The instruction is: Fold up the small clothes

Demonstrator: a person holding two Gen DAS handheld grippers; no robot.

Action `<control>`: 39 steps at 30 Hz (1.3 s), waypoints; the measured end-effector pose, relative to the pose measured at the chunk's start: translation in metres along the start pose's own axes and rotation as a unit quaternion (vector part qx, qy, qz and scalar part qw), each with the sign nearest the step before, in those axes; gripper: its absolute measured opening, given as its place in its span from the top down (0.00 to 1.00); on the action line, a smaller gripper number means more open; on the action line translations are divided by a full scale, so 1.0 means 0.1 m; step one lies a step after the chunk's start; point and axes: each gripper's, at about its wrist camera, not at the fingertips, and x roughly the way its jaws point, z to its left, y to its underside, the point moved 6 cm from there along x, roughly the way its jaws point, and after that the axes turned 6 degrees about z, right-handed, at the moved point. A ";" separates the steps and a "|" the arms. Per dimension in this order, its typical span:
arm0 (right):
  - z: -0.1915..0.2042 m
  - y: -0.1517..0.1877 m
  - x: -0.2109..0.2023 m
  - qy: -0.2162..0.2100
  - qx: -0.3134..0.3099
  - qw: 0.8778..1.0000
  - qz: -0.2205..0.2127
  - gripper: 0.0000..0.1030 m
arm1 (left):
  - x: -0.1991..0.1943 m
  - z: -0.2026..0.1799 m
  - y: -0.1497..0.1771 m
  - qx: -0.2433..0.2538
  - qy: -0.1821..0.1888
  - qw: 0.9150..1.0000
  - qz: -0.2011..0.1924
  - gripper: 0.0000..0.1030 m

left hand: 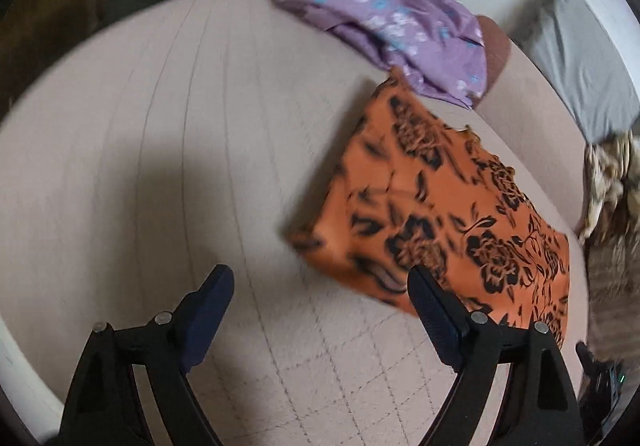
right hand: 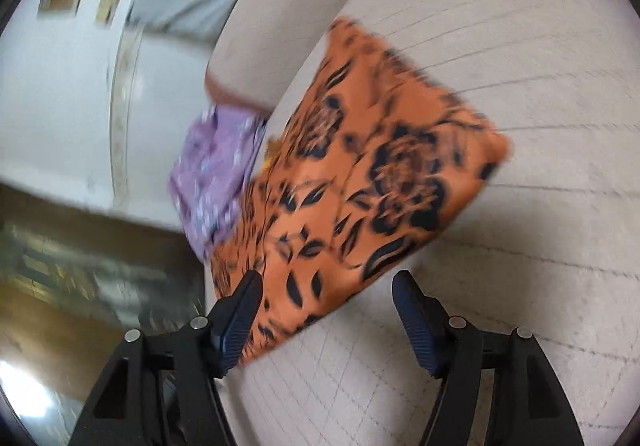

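A folded orange garment (left hand: 436, 213) with a black flower print lies flat on the beige quilted surface (left hand: 160, 149). In the left wrist view it is on the right, and my left gripper (left hand: 320, 274) stands open at its near left corner, with nothing between the pads. In the right wrist view the orange garment (right hand: 360, 173) fills the middle. My right gripper (right hand: 327, 278) hangs open over its near edge, the left fingertip (right hand: 248, 294) in front of the cloth, and the pads do not press on it. A crumpled purple flowered garment (left hand: 372, 9) lies just beyond the orange one.
A grey cloth (left hand: 580, 61) lies at the far right by a white wall. A brown and cream patterned fabric (left hand: 612, 189) sits at the right edge. In the right wrist view the purple garment (right hand: 216, 173) hangs near the surface's left edge, with dark floor (right hand: 80, 286) below.
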 end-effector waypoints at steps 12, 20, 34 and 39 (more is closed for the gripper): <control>-0.29 -0.49 0.16 0.031 0.050 0.996 -0.074 0.32 | 0.38 -0.37 -0.19 -0.009 0.078 0.997 -0.013 0.04; -0.25 -0.76 0.23 0.038 0.034 0.991 -0.125 0.35 | 0.45 -0.37 -0.45 -0.041 0.114 0.990 -0.069 0.18; 0.15 -0.69 0.12 0.066 -0.056 0.990 -0.115 0.88 | -0.04 -0.49 -0.44 0.034 0.128 0.985 -0.111 0.89; 0.36 -0.53 -0.22 0.059 -0.076 0.988 -0.119 0.88 | -0.38 -0.44 -0.24 0.056 0.114 0.986 -0.112 0.90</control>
